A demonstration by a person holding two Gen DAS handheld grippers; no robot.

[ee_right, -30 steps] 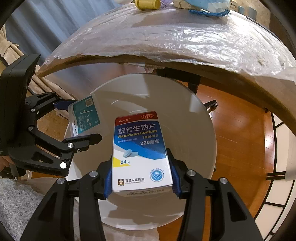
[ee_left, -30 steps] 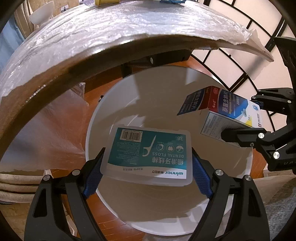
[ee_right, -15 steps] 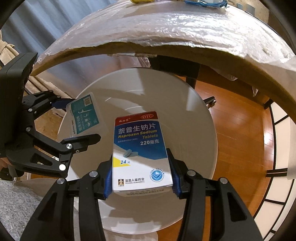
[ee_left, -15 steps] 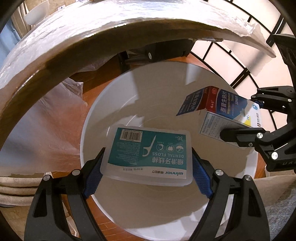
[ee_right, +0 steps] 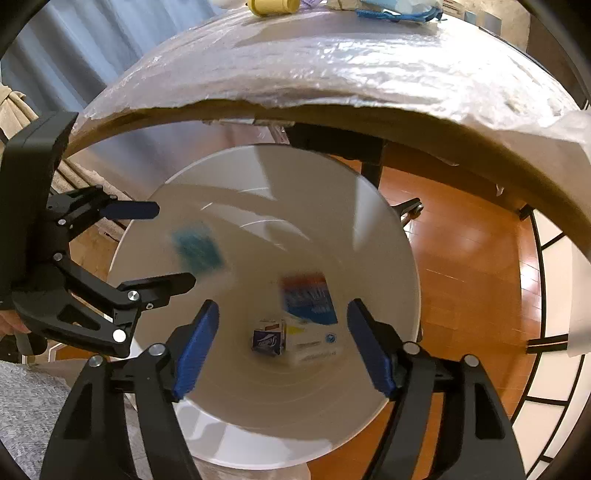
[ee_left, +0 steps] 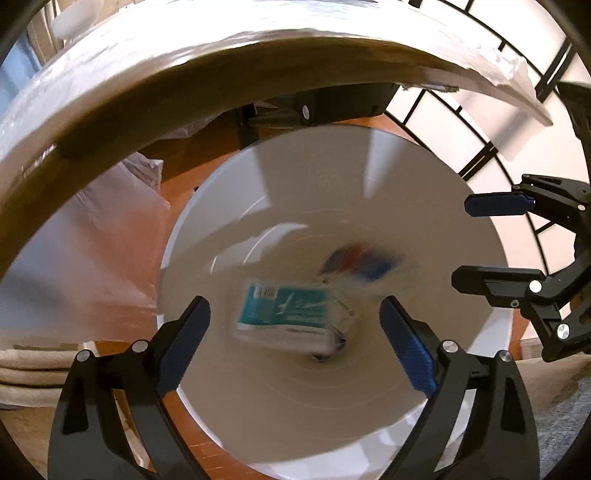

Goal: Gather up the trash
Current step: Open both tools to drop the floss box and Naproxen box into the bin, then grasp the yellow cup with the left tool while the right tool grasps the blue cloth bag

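Observation:
Both grippers hang open over a white round bin (ee_left: pixel 461 229) that stands on the floor below the table edge. My left gripper (ee_left: pixel 295 332) is open and empty; the teal dental floss box (ee_left: pixel 284 314) falls blurred inside the bin below it. My right gripper (ee_right: pixel 282 343) is open and empty; the blue and white tablet box (ee_right: pixel 310 306) drops blurred into the bin. The floss box shows as a teal blur in the right wrist view (ee_right: pixel 197 247). A small purple packet (ee_right: pixel 267 341) lies at the bin's bottom.
A round table covered in plastic film (ee_right: pixel 369 66) overhangs the bin, with a yellow bottle (ee_right: pixel 273 5) and a blue item (ee_right: pixel 399 7) on top. Orange wood floor (ee_right: pixel 461 258) lies to the right. Black table legs (ee_left: pixel 314 107) stand behind the bin.
Both grippers opened. The floss box and the tablet box left the jaws and are falling into the bin.

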